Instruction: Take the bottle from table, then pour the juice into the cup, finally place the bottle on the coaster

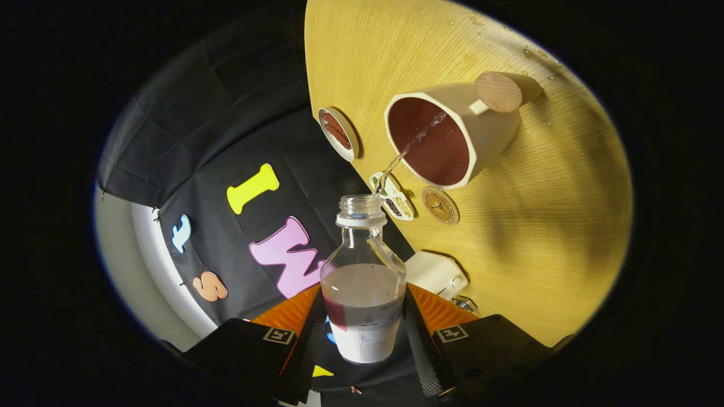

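A pale wooden table [543, 226] with fine straight grain runs across the tilted view, backed by the booth's black cloth wall [226, 130], and scattered droplets glisten on the wood beyond the cup. The gripper [362, 322] has its 2 fingers closed in against the sides of a clear glass bottle [362, 282], 1 finger on each flank of the lower body, so the bottle is clamped between them. The bottle is uncapped, with a white ring below its threaded neck and a white label around its base, and it is tipped towards the table; liquid fills roughly its middle portion. From its mouth a thin stream of juice [416, 138] arcs ahead into the cream, faceted cup [452, 135], whose inside looks dark red and wet. The cup stands on the table well beyond the fingertips, and a round wooden disc on a short stem sticks out from its side as a handle. Just beside the cup, nearer the bottle, lies a round coaster [440, 206] with a dark printed emblem, flat on the wood and apart from the bottle. Close to it sits a small patterned card or tag [393, 198]. At the table's edge lies a small white dish [338, 133] holding something reddish-brown. A white blocky object [435, 274] rests on the table just beyond the right finger.
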`<state>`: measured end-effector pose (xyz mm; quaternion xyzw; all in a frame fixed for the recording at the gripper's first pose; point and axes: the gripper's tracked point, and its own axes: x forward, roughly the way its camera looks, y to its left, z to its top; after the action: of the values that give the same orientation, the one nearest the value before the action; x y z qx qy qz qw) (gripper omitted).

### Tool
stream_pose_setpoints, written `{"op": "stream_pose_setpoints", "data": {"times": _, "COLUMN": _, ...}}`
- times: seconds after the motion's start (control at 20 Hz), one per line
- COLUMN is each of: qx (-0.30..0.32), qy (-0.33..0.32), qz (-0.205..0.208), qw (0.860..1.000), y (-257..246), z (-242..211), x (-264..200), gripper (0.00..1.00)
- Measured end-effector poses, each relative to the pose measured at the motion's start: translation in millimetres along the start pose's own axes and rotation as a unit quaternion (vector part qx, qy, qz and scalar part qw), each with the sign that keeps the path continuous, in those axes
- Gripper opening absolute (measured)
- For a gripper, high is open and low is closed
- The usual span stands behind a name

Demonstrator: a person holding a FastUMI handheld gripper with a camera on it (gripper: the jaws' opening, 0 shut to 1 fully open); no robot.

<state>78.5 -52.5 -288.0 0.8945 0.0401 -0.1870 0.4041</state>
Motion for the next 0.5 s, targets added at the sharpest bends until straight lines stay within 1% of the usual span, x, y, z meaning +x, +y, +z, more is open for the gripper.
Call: {"op": "stream_pose_setpoints", "data": {"times": 0.5, "qx": 0.036, "qy": -0.019, "qz": 0.021, "qw": 0.999, "y": 12, "z": 12, "x": -1, "gripper": 0.75}}
